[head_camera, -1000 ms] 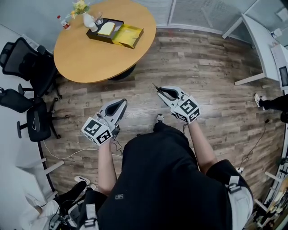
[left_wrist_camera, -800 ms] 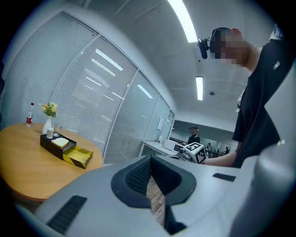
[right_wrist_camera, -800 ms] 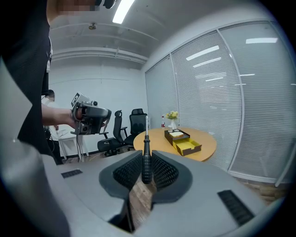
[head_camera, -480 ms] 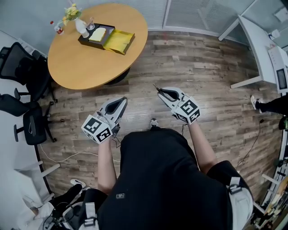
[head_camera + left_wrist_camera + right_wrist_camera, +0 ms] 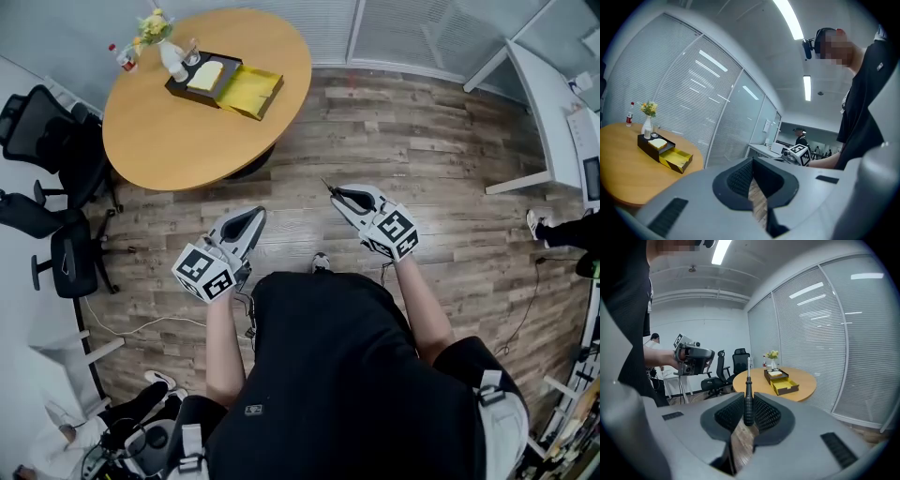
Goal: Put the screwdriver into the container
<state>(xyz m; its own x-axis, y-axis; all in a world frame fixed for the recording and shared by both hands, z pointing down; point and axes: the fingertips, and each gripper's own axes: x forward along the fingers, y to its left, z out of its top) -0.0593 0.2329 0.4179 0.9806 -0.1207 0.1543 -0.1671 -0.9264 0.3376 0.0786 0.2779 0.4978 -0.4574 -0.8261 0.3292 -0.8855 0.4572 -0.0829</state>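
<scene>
My right gripper [image 5: 336, 194] is shut on a black-handled screwdriver [image 5: 328, 187], held over the wooden floor at waist height. In the right gripper view the screwdriver [image 5: 748, 399] stands upright between the pads, its thin shaft pointing toward the round table [image 5: 806, 383]. The open yellow container [image 5: 246, 92] lies on that table [image 5: 187, 141] beside a black tray [image 5: 202, 75], well ahead and left of both grippers. The same yellow container [image 5: 786, 387] is also visible past the jaws. My left gripper [image 5: 253, 216] is shut with nothing in it; its jaws [image 5: 752, 164] meet with the container [image 5: 677, 161] off to the left.
A vase of flowers [image 5: 169, 56] and a small bottle [image 5: 125, 56] stand at the table's far edge. Black office chairs [image 5: 56, 178] crowd its left side. A white desk [image 5: 539, 103] runs along the right. Someone's shoe [image 5: 539, 225] shows at the right, and another person sits at the bottom left.
The table has shifted slightly left in the head view as the person moves. Both grippers keep the same pose, and the screwdriver stays clamped in the right one.
</scene>
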